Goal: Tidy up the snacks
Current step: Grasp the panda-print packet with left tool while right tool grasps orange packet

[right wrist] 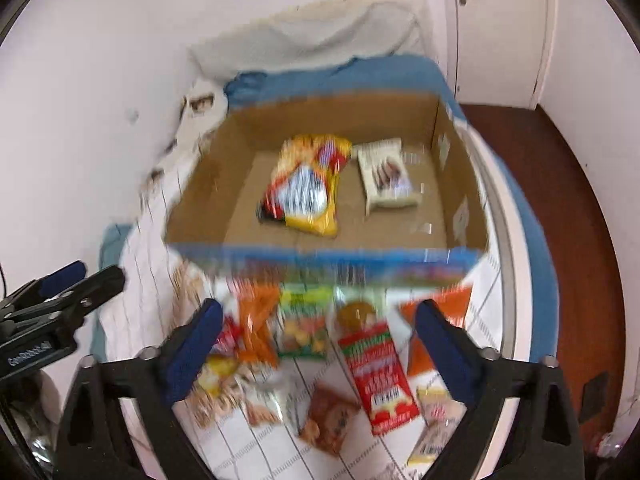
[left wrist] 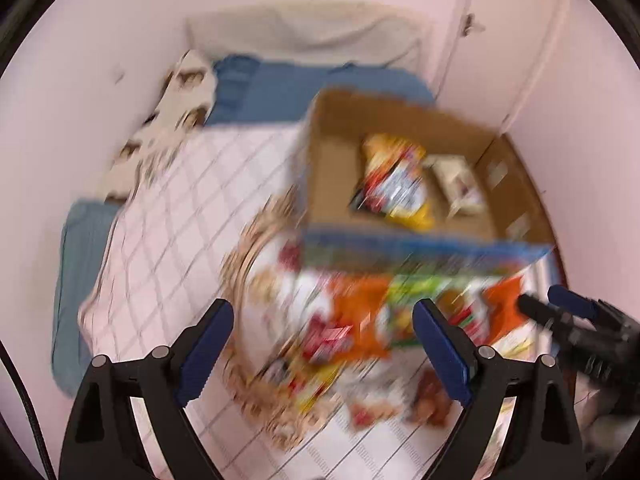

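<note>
Inside the cardboard box point(right wrist: 240, 184), a yellow bag point(right wrist: 308, 184) and a small carton point(right wrist: 386, 178) are already lying; many snacks point(right wrist: 376, 376) are waiting just before it, while both grippers point(left wrist: 324, 344) point(right wrist: 320, 344) are hovering wide, empty.

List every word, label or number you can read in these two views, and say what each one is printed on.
"GenRobot.AI" (slightly blurred): white lettering on the body of the left gripper, seen in the right wrist view.
Too blurred to read: the print on the red packet, the yellow bag and the small white box in the cardboard box, and the box's blue front strip.
</note>
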Action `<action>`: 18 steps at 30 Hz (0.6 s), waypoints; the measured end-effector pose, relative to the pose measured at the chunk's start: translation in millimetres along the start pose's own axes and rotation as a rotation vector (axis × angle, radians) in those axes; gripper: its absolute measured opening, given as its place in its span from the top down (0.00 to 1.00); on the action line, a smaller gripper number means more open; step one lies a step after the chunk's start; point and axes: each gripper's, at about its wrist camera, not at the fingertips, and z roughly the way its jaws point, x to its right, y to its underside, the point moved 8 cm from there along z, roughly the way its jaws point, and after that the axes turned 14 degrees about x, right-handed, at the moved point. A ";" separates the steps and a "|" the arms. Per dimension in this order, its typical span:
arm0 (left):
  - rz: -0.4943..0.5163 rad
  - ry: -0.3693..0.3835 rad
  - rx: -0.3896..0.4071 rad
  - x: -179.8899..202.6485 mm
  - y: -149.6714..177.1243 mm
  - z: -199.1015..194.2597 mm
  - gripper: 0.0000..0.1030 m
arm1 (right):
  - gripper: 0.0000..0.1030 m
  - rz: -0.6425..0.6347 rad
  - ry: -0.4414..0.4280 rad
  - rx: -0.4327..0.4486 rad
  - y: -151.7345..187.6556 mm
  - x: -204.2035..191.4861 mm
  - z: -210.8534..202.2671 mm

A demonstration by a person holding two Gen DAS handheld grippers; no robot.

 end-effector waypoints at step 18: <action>-0.587 0.059 -0.426 -59.3 133.1 111.4 0.12 | 0.34 0.165 -0.072 -0.322 131.0 -23.9 81.9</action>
